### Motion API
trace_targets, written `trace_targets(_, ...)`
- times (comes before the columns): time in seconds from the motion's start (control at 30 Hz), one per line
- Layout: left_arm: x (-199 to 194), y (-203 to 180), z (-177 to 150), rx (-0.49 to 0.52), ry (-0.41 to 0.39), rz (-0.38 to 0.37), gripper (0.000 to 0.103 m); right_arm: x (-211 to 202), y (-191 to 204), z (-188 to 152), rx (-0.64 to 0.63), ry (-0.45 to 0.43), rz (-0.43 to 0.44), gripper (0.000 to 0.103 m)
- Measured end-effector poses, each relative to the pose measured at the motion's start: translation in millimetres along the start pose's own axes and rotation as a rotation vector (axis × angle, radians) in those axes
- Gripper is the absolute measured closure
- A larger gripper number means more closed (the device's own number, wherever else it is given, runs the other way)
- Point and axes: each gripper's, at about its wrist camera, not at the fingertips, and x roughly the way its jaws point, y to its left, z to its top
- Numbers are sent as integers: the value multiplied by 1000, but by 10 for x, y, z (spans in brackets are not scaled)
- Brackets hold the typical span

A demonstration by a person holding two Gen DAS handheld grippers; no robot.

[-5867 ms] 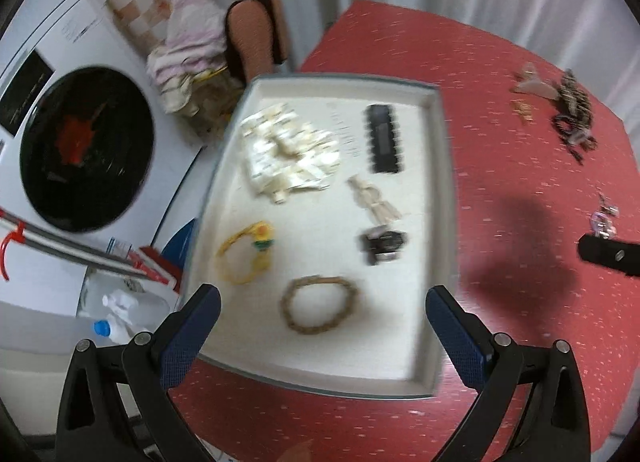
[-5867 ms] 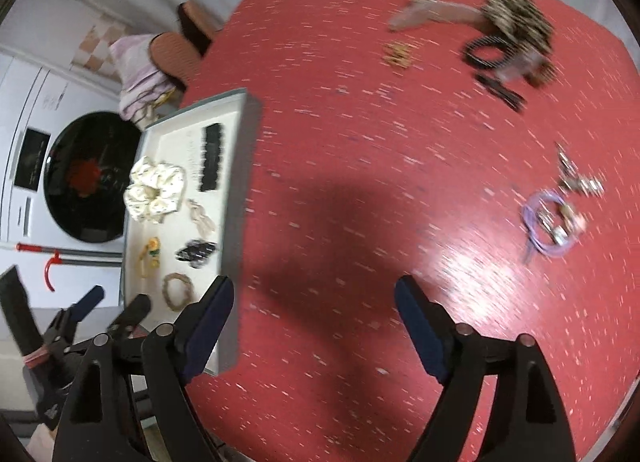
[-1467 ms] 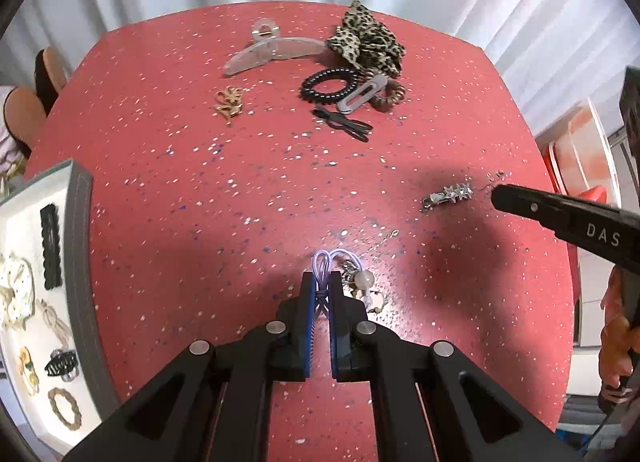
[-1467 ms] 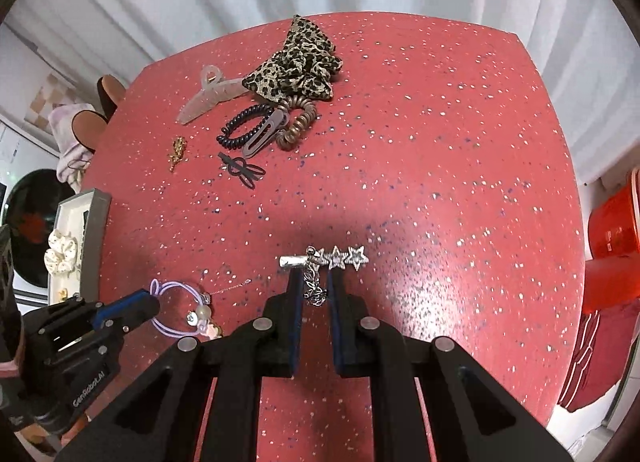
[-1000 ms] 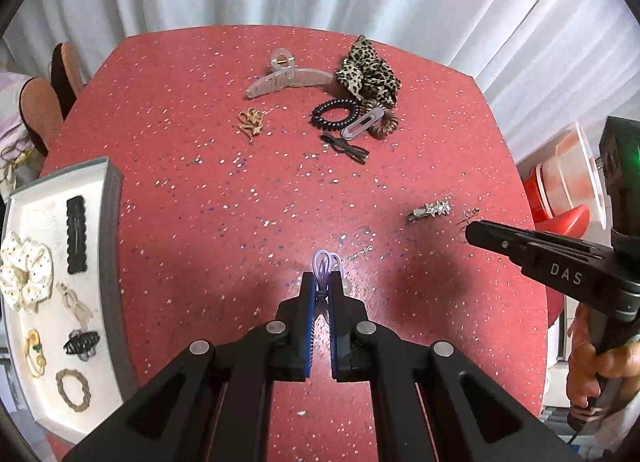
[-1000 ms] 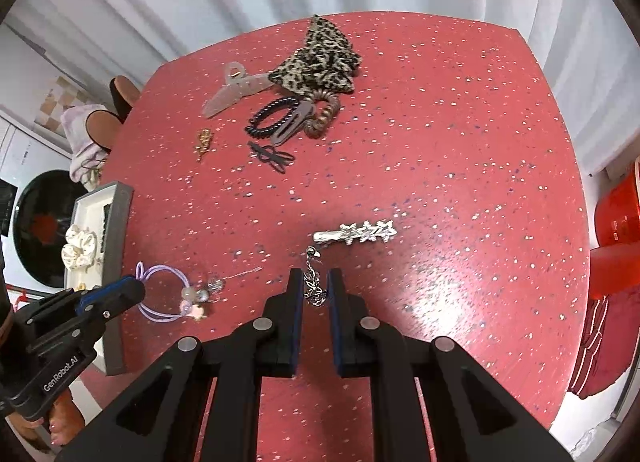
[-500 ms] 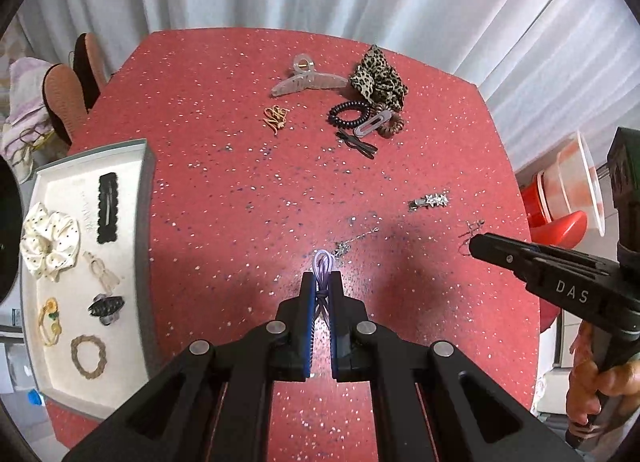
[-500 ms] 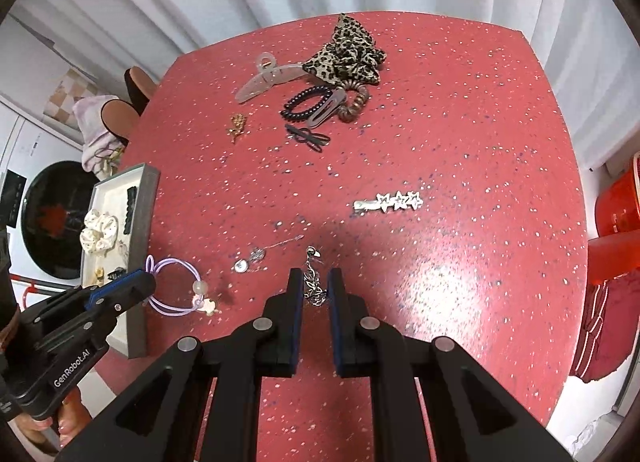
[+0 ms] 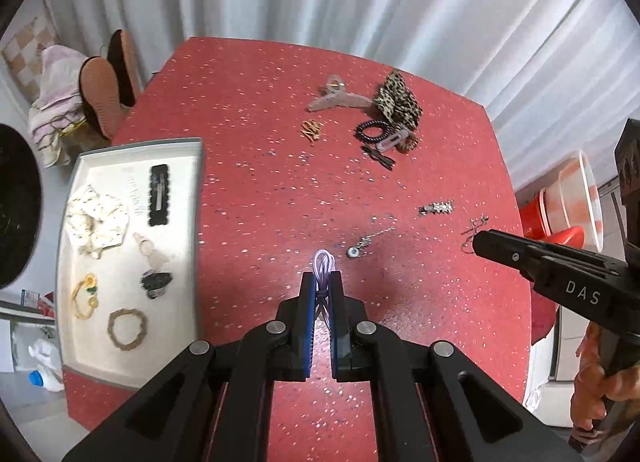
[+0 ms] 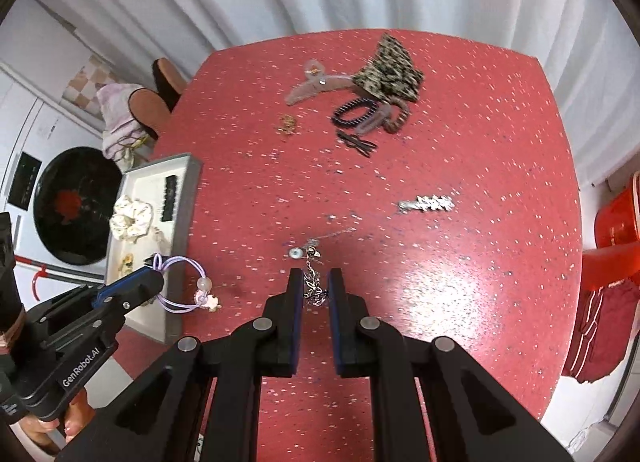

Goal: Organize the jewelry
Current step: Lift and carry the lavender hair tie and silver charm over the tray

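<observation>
You hold a lilac hair tie (image 10: 182, 282) with a pale bead and pink charm clear of the red table, its loop pinched. Your other catch is a small silver chain (image 10: 314, 284), dangling. On the table a silver star clip (image 10: 428, 204) lies flat at three o'clock, with a thin chain and round pendant (image 10: 298, 252) near the centre. At twelve o'clock lie a leopard scrunchie (image 10: 390, 72), a clear claw clip (image 10: 320, 86), a black coil tie (image 10: 354, 112) and a small gold piece (image 10: 288, 124). At nine o'clock the grey tray (image 9: 198, 190) holds a white scrunchie (image 9: 96, 220), a black clip (image 9: 159, 194) and bracelets.
</observation>
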Motion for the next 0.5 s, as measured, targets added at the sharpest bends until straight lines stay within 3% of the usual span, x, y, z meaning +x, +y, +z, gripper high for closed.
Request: trace_targets(0.5, -542, 683, -175, -110, -62, 53, 96, -121, 1027, 98, -154, -5, 59, 90)
